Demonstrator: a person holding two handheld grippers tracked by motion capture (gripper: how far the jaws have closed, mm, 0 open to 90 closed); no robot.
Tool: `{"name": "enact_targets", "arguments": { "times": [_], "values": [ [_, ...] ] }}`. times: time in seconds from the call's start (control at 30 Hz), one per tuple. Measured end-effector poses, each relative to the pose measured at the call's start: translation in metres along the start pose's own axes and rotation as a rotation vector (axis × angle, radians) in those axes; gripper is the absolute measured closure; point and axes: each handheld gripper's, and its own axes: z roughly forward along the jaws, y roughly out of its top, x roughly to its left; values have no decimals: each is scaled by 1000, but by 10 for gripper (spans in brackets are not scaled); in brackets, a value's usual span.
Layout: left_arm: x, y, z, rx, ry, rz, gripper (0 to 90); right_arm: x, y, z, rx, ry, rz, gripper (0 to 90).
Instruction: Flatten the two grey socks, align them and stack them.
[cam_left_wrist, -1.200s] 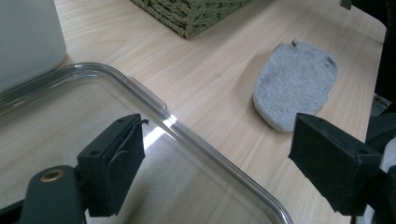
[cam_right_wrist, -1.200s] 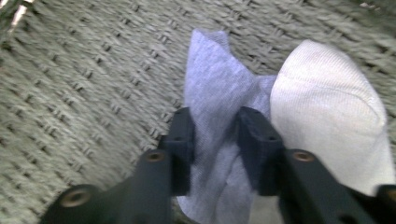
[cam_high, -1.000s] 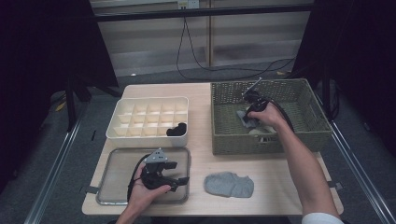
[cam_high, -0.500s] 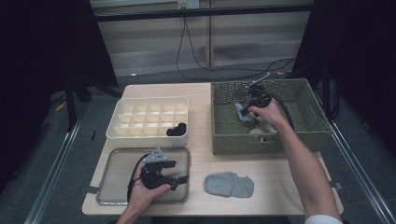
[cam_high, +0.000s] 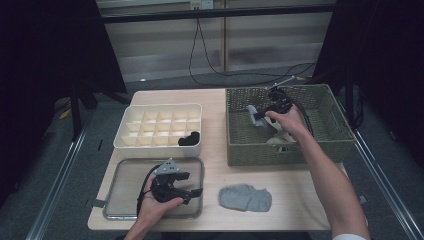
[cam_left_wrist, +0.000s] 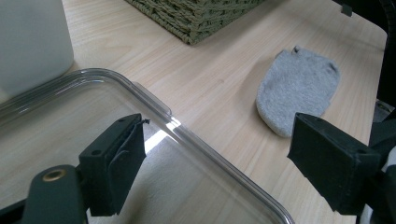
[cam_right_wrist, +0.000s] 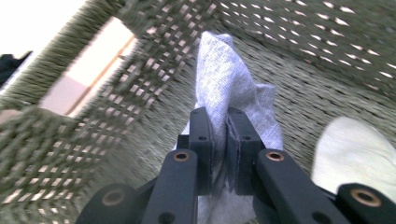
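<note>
No readable text, label, brand, number or sign is showing on anything in these views

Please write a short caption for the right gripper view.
Right gripper shut on a grey sock inside the woven basket.
</note>
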Motion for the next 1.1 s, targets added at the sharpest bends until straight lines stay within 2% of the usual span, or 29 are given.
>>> {"name": "enact_targets", "arguments": {
  "times": [0.2,0.3,0.5,0.6,0.77,1.1],
  "values": [
    [-1,0,-1,2,0,1,185,9,1,-5,-20,2,-21,821],
    [-1,0,-1,4,2,6,186,11,2,-12,-57,19,-22,821],
    [-3,-1,-2,5,11,9,198,19,0,-22,-89,29,-27,821],
    [-4,-1,-3,7,17,12,199,24,-2,-29,-116,42,-24,820],
    [-7,-2,-2,10,16,24,202,34,-6,-42,-147,50,-45,820],
    [-10,-1,1,16,15,30,205,47,-18,-64,-212,83,-61,819]
  ]
}}
